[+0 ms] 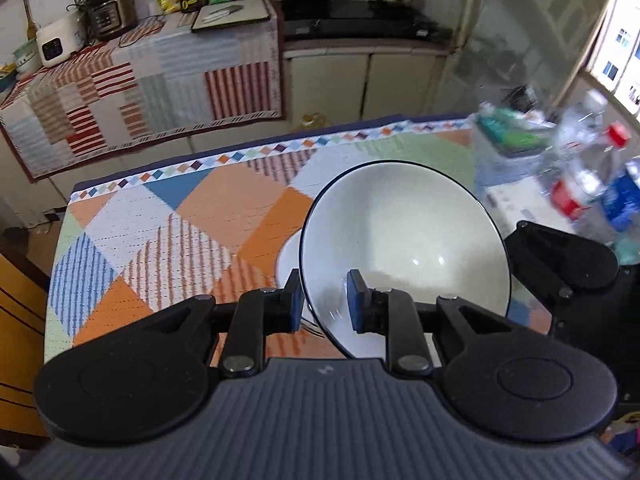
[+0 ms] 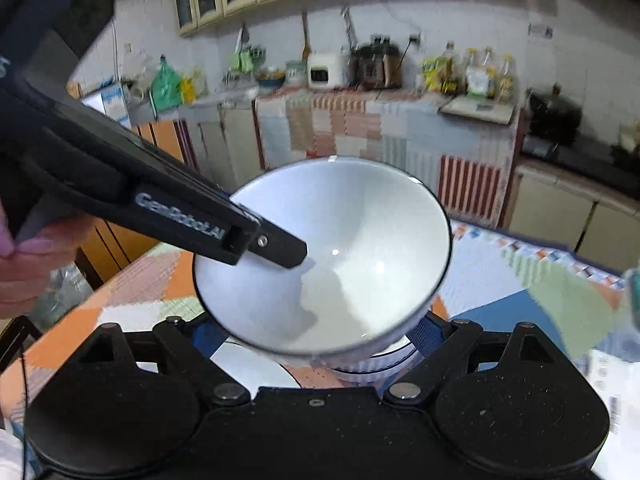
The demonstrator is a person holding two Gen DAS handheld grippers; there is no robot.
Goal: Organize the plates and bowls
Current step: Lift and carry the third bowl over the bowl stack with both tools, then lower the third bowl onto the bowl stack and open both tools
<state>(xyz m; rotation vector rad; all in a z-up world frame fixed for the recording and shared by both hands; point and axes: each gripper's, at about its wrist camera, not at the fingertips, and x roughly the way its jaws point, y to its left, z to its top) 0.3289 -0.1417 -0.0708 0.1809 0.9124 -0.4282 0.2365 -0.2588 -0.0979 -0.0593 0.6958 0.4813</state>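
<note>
A white bowl (image 1: 404, 240) with a thin dark rim is held tilted above the patchwork tablecloth. My left gripper (image 1: 323, 300) is shut on the bowl's near rim, one blue pad inside and one outside. The bowl also shows in the right wrist view (image 2: 352, 248), with the left gripper's finger (image 2: 280, 250) reaching into it. My right gripper (image 2: 320, 340) sits under and behind the bowl; its fingertips are hidden by it, with blue pads showing at either side. A white plate (image 1: 288, 260) lies on the table under the bowl, also seen in the right wrist view (image 2: 256, 368).
Clear plastic bottles (image 1: 592, 176) and a green-topped container (image 1: 508, 140) stand at the table's right. The table's far edge (image 1: 240, 156) faces a kitchen counter (image 1: 140, 80) with appliances. A ribbed white object (image 2: 376, 364) shows beneath the bowl.
</note>
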